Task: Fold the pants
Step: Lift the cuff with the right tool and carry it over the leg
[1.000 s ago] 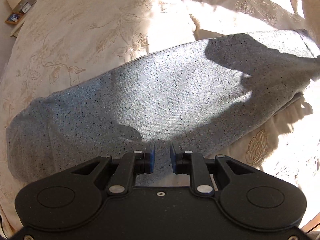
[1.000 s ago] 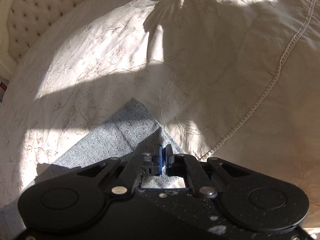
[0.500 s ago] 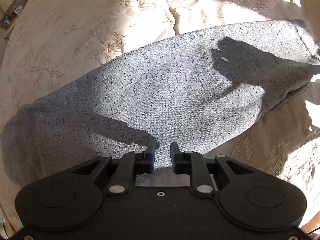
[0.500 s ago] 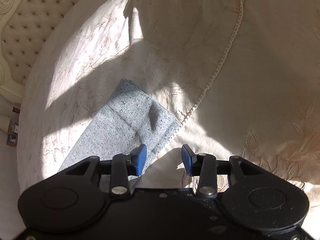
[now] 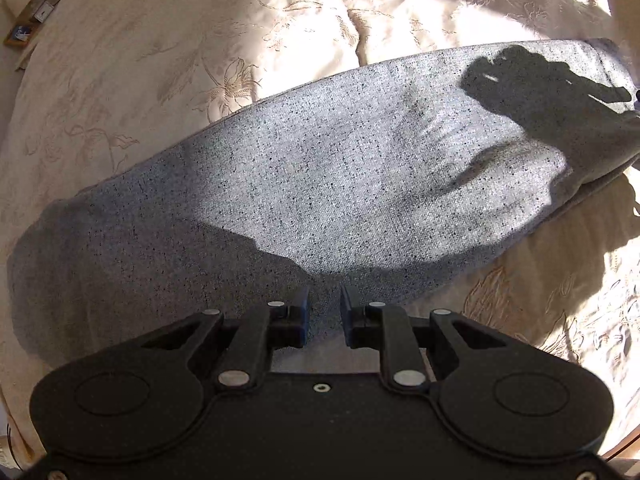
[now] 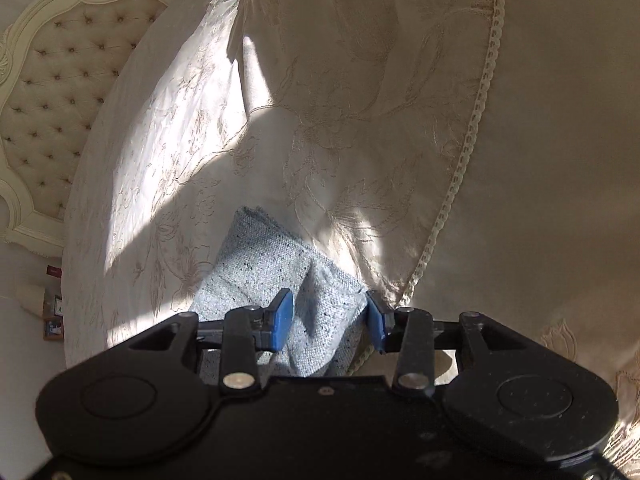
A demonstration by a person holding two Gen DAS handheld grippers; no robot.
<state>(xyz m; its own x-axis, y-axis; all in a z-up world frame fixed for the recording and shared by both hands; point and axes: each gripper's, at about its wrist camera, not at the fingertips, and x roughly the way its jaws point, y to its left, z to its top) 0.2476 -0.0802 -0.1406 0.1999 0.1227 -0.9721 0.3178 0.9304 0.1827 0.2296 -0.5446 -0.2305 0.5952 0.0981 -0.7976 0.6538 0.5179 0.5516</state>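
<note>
The cream bedspread (image 5: 152, 60) fills both of my views, stitched with a tone-on-tone flower pattern; a line of openwork trim (image 6: 476, 120) runs down it on my right wrist view. I can read no brand, label or writing anywhere on it.

The pants (image 5: 320, 184) lie flat across the bedspread as one long grey speckled band, folded lengthwise, reaching from low left to upper right in my left wrist view. Its left end sits in deep shadow and its right end is cut off by the frame edge, under the dark shadow of a gripper. No tag shows on the cloth.

A tufted cream headboard (image 6: 52, 92) stands at the upper left of my right wrist view.

My left gripper (image 5: 324, 312) hangs over the near edge of the pants, fingers a narrow gap apart with cloth showing in the gap; whether the pads pinch it I cannot tell.

My right gripper (image 6: 330, 316) has just been opening and stands released, blue pads wide apart, the bunched end of the pants between them but not pressed.

Small framed items (image 5: 28, 28) beside the bed are too tiny to read.
</note>
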